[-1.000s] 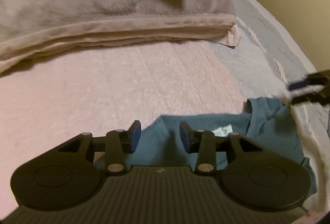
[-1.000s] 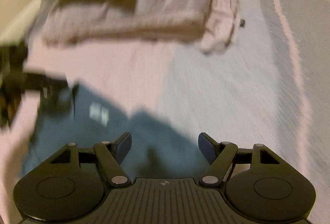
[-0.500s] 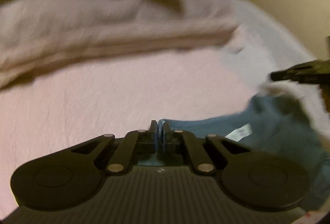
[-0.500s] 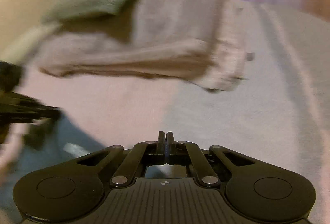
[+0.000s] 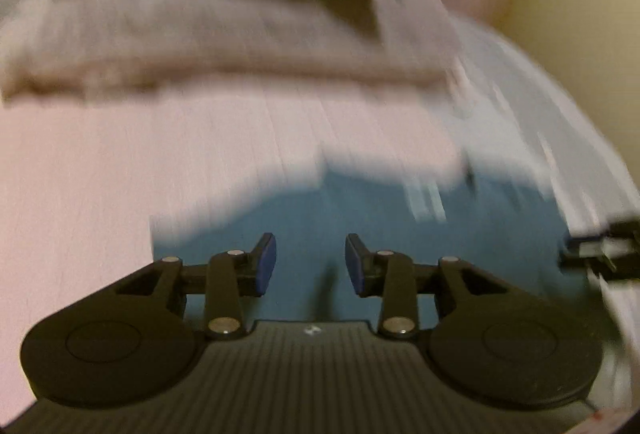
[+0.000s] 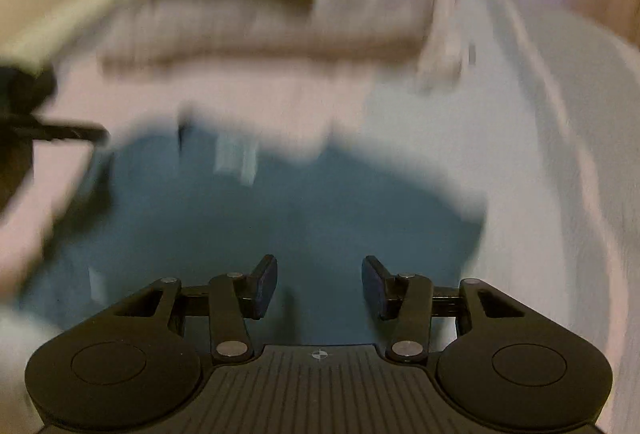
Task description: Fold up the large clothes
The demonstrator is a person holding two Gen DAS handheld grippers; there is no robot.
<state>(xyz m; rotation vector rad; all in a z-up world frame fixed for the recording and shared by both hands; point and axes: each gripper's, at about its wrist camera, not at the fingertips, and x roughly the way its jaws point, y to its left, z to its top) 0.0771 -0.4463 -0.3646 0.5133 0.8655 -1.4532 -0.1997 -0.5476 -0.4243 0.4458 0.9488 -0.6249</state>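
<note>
Beyond teal shirt [image 5: 360,218] edge, bare pink bedspread [image 5: 100,174].

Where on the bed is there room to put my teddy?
Bare pink sheet lies between the blue shirt and the folded beige blanket. Pale sheet right of the shirt is free too. The back is crowded.

No legible text, number or brand can be made out in either view. A pale label [image 5: 428,200] is seen sewn inside the teal garment [image 5: 360,218] near its far edge, but whatever is printed on it is smeared by motion blur. A small pale mark [image 6: 319,354] is seen on the ribbed body of the right-hand tool, near the middle; it is a symbol, not lettering.
</note>
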